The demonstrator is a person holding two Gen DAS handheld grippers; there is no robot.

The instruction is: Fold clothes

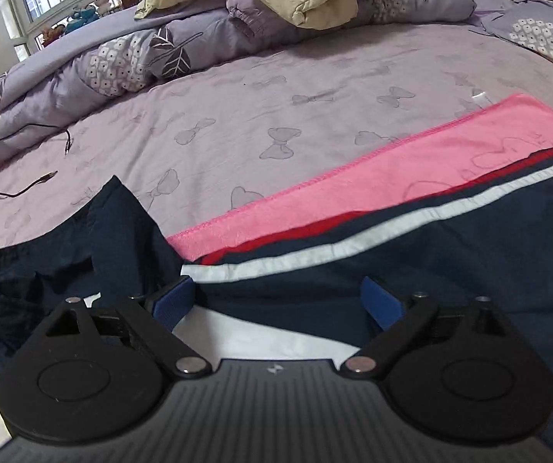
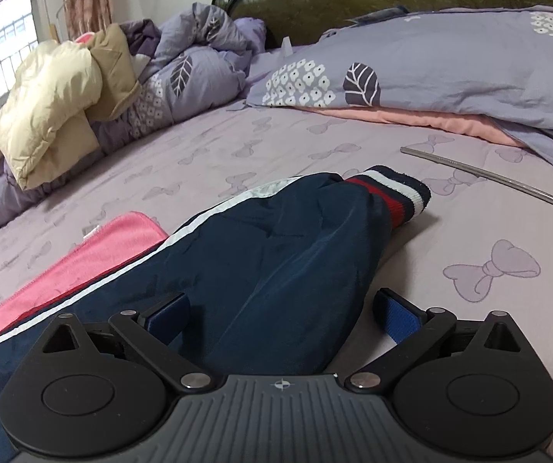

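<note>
Both the left gripper (image 1: 278,301) and right gripper (image 2: 282,314) stand wide open, holding nothing, over the jacket (image 2: 276,254) mid-bed on a pink towel (image 1: 411,169); slick fabric apparently risks slipping or towel snagging.

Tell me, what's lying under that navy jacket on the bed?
A pink towel lies partly under the navy jacket, on the lilac bedsheet. How far the towel reaches beneath, and anything else there, is covered.

A home bedroom: a bed (image 2: 315,142) in lilac bow-print sheets, a matching pillow (image 2: 450,65), a rumpled duvet (image 1: 122,61), a curtained window (image 2: 2,58) behind.
</note>
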